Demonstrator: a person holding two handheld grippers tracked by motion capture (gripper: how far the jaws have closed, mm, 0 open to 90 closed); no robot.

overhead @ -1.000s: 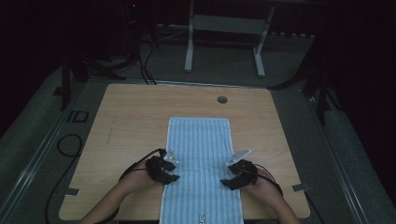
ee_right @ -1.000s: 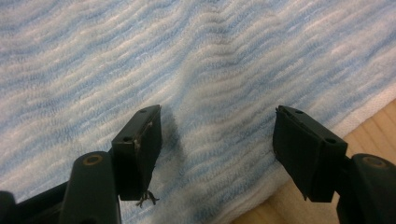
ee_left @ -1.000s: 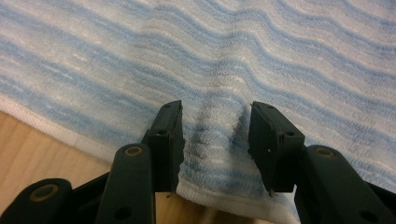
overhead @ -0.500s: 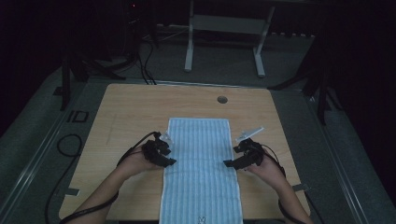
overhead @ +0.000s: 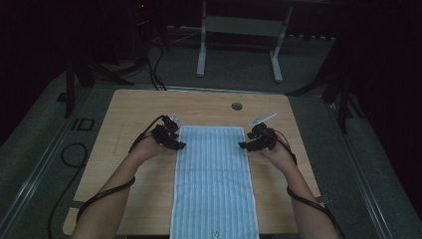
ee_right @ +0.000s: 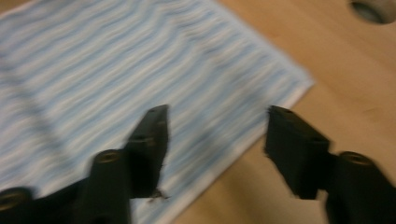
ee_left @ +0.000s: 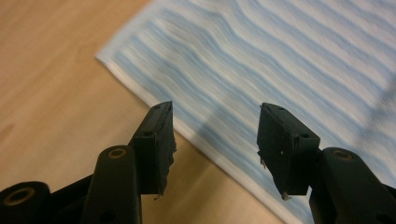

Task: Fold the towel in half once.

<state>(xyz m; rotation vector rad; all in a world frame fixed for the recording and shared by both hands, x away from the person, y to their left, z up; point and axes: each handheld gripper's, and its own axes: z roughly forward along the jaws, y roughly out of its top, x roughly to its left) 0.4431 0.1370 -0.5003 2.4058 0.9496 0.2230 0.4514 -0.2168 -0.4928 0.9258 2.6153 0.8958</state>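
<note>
A blue-and-white striped towel (overhead: 213, 179) lies flat along the middle of the wooden table (overhead: 129, 109), its near end hanging over the front edge. My left gripper (overhead: 180, 145) is open at the towel's left edge near the far corner. In the left gripper view the jaws straddle the towel's white hem (ee_left: 205, 144), with the towel's far corner (ee_left: 100, 56) ahead. My right gripper (overhead: 241, 145) is open at the right edge. In the right gripper view the towel (ee_right: 93, 70) fills the left and its far corner (ee_right: 308, 84) sits ahead.
A round cable hole (overhead: 237, 106) sits in the table beyond the towel, also seen as the cable hole (ee_right: 371, 10) in the right gripper view. Black cables trail from both forearms. A white metal stand (overhead: 239, 30) is on the floor behind the table.
Both grippers have travelled away from me along the towel's two long edges, from about its middle to near its far corners. The towel has stayed flat.
</note>
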